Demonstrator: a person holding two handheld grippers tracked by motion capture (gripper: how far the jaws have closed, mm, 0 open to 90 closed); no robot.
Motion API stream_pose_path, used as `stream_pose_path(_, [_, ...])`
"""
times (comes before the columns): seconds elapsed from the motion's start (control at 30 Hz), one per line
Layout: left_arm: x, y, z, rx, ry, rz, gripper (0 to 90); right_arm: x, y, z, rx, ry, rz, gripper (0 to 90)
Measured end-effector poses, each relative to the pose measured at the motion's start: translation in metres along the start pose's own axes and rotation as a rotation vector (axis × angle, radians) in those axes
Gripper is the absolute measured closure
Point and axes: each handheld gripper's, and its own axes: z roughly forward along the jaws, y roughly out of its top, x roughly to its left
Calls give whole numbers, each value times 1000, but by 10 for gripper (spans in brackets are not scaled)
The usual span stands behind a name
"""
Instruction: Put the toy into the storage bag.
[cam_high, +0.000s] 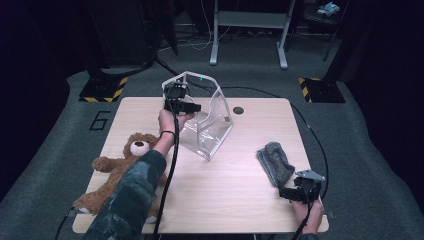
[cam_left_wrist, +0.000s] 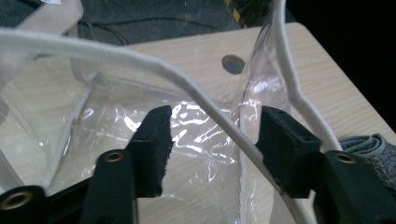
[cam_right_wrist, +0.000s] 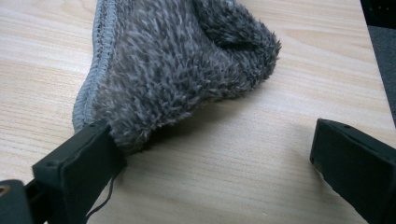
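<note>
- The clear bag stands open near the middle-back of the counter; everything below is placed from it.
- A teddy bear lies on its back to the bag's near left, partly under the person's camouflage sleeve, which crosses it on the way to the bag.
- A grey cloth lies to the bag's near right, well apart from it.
- A small round hole in the counter sits just right of the bag.
- Left tool: at the bag's upper left rim, jaws partly open. The bag's pale cord trim and clear film run between them (the cord crosses close to one jaw, but I cannot tell whether it touches), and neither pad presses on it.
- Right tool: down by the cloth, far from the bag, jaws wide apart and holding nothing; one jaw touches the cloth's edge.
- Materials: the bag is glossy, creased plastic with stiff cream piping; the cloth is shaggy with a stitched border; the bear is brown plush; the counter is pale wood grain with rounded corners.
</note>
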Motion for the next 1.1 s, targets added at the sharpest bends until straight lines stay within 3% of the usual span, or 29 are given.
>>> stream_pose_path(0.07, [-2, -4, 1, 27, -18, 22, 692, 0, 0, 0, 0, 2, 0, 19])
stream_pose_path(0.2, [-5, -9, -1, 25, -58, -28, 847, 0, 0, 0, 0, 1, -1, 19])
stream_pose_path(0.3, [-11, -13, -3, 23, -74, -58, 857, 0, 0, 0, 0, 0, -1, 19])
stream_pose_path(0.43, [-27, -20, -6, 18, -87, -60, 849, 0, 0, 0, -1, 0, -2, 19])
stream_pose_path(0.57, [-39, -27, -7, 11, -108, -57, 819, 0, 0, 0, -1, -2, -2, 19])
stream_pose_path(0.73, [-47, -33, -6, -7, -135, -91, 804, 0, 0, 0, 0, 0, -2, 19])
stream_pose_path(0.83, [-54, -34, -5, -9, -161, -81, 777, 0, 0, 0, 0, -2, -2, 19])
stream_pose_path(0.93, [-54, -33, -6, 3, -163, -40, 655, 0, 0, 0, 0, 2, 0, 19])
stream_pose_path(1.0, [-51, -33, -9, -12, -138, -15, 576, 0, 0, 0, 3, 3, 2, 21])
stream_pose_path(1.1, [-39, -32, -16, -29, -131, -42, 449, -1, 0, 0, 1, 9, -3, 21])
